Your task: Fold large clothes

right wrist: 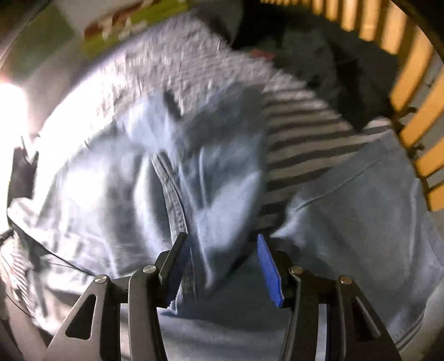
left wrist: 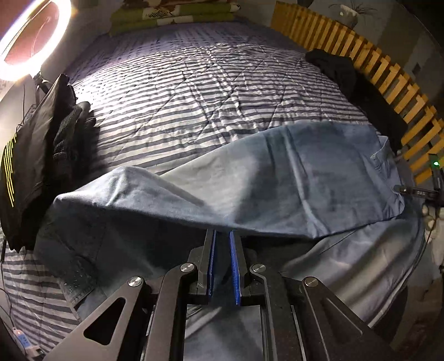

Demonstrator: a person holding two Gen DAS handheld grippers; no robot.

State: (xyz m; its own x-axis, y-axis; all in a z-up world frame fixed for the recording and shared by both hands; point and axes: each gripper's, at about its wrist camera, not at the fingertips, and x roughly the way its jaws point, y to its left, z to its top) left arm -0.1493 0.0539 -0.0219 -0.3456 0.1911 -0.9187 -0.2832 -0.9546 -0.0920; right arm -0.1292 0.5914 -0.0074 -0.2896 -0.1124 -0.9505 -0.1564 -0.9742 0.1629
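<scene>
A large blue denim garment [left wrist: 249,177] lies across the near part of the bed, its upper layer folded over in a long ridge and a pocket showing at the right end. My left gripper [left wrist: 222,233] points down over the garment's near edge. Its blue pads [left wrist: 235,263] stand a narrow gap apart with nothing seen pinched between them. The right wrist view is blurred. There my right gripper [right wrist: 221,237] is open, just above bunched denim [right wrist: 211,194] with a stitched seam, and the cloth lies between and below its fingers.
A striped quilt [left wrist: 194,91] covers the bed. Dark clothes [left wrist: 33,155] are stacked at the left edge, and another black garment [left wrist: 344,75] lies by the wooden slat rail [left wrist: 388,75] on the right. A ring light [left wrist: 30,36] glares far left, and folded green bedding [left wrist: 172,14] sits at the head.
</scene>
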